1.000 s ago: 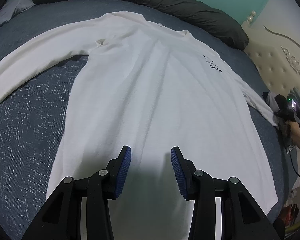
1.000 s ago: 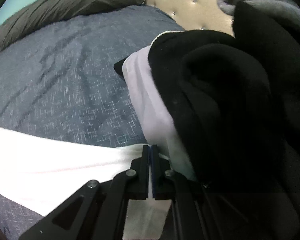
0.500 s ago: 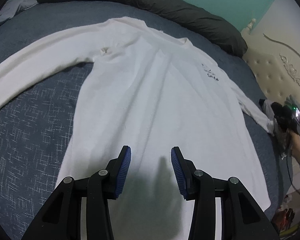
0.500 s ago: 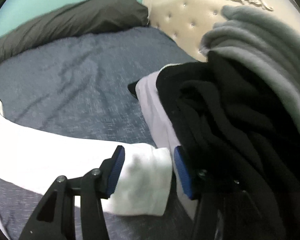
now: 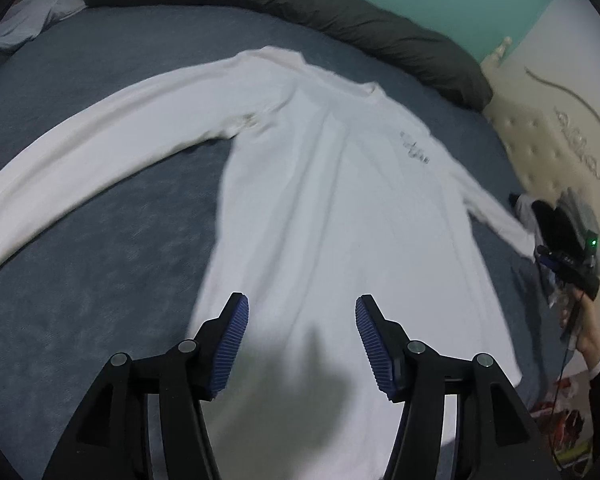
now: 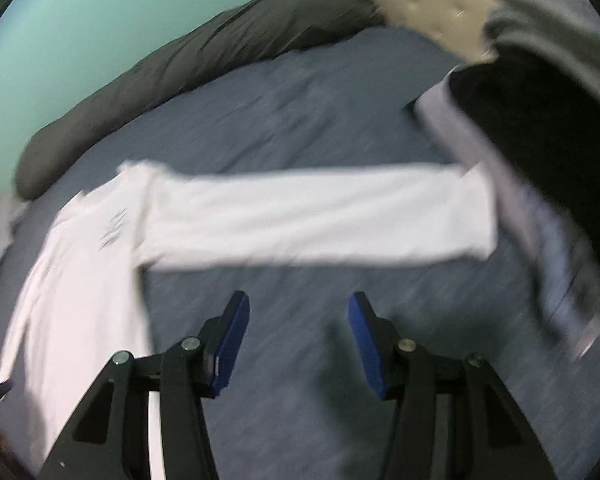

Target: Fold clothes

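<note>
A white long-sleeved shirt (image 5: 320, 200) lies flat on the blue bed, both sleeves spread out, a small dark print on its chest (image 5: 414, 148). My left gripper (image 5: 300, 336) is open and empty, raised over the shirt's hem. In the right wrist view the shirt's body (image 6: 80, 264) is at the left and one sleeve (image 6: 320, 216) stretches right, its cuff beside a clothes pile. My right gripper (image 6: 296, 332) is open and empty above bare bed, in front of that sleeve. It also shows in the left wrist view (image 5: 568, 260), held by a hand at the right edge.
A pile of black, grey and pale clothes (image 6: 540, 140) sits at the right by the cream tufted headboard (image 5: 548, 152). A long dark pillow (image 5: 300, 12) lies along the far edge under a teal wall. The blue bedspread (image 5: 100, 260) surrounds the shirt.
My right gripper went from shut on the sleeve cuff to open, then pulled back and up, leaving the sleeve flat. My left gripper rose and drew back, staying open.
</note>
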`<state>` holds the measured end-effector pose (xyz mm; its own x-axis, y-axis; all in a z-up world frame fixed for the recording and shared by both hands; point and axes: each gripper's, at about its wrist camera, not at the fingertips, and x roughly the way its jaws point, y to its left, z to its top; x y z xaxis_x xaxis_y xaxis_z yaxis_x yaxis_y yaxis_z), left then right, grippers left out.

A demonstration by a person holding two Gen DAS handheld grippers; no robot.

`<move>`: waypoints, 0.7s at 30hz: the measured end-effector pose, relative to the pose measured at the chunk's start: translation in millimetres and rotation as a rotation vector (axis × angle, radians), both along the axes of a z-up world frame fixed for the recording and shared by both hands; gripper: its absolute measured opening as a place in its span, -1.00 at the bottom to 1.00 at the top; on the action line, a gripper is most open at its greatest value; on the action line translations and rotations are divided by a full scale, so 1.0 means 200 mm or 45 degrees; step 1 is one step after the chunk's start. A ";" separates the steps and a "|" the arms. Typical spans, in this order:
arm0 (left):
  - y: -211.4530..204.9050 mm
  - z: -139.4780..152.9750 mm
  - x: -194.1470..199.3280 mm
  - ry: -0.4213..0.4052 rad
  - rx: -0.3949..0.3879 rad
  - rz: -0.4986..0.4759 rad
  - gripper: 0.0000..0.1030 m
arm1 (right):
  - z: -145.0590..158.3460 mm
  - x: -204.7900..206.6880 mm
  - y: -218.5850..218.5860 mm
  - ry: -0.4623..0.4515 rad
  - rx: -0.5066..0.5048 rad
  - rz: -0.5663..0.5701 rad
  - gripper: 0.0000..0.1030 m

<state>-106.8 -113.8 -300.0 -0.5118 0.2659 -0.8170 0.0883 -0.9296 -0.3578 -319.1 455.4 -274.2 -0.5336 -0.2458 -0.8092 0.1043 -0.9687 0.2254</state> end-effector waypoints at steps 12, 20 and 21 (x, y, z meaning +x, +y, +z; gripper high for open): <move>-0.21 -0.18 0.31 -0.263 0.005 0.012 0.18 | -0.16 0.53 -0.20 -0.300 -0.121 0.185 0.05; -0.20 -0.17 0.43 -0.265 0.006 0.000 0.18 | -0.18 0.79 -0.19 -0.378 -0.105 0.231 0.11; -0.20 -0.16 0.44 -0.259 0.006 -0.001 0.18 | -0.18 0.82 -0.18 -0.381 -0.111 0.226 0.11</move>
<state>-19.6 -153.0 -332.0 -0.3357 0.2702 -0.9024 0.1583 -0.9282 -0.3368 -155.8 419.8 -310.0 -0.2191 -0.3885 -0.8950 0.1857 -0.9172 0.3526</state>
